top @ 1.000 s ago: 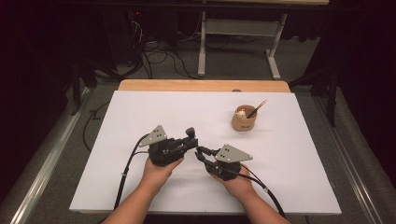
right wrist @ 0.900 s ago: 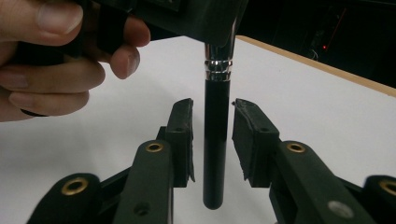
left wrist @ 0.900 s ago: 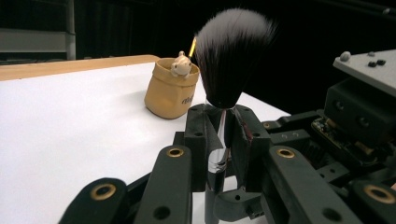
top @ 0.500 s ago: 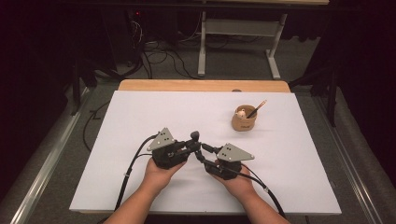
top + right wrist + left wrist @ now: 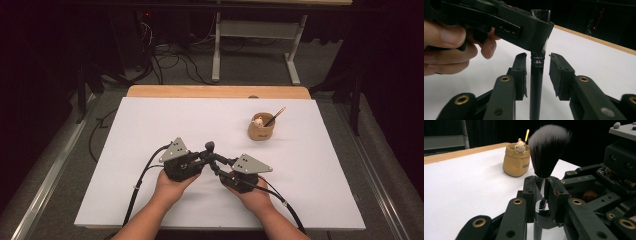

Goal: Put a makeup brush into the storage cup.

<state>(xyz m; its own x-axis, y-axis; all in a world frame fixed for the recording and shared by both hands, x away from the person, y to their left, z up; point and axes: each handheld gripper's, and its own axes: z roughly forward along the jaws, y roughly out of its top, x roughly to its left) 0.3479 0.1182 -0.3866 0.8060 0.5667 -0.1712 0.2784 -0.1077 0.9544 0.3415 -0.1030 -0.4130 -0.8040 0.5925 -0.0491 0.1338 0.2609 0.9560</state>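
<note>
a: where's the brush right now?

b: upright between both claws. the left claw is clamped on the shiny neck just under the bristles, pads tight on each side. the handle runs straight down below that grip.

a: and the right claw?

b: apart. its pads sit on either side of the dark handle with a visible gap on both sides, just below the left claw's grip. its jaws have just been closing, with the handle between them, but they don't press on it yet.

a: so how to do this well?

b: i'd judge it a handover or a two-handed hold. keep the left clamp firm and still until the right pads bite squarely on the handle, centred, not on the silver ring. close slowly; a lopsided touch could tip the brush.

a: anything nearby to mind?

b: the cup with a pencil stands well beyond the claws on the table, far side and to the right. no risk from it here.
</note>
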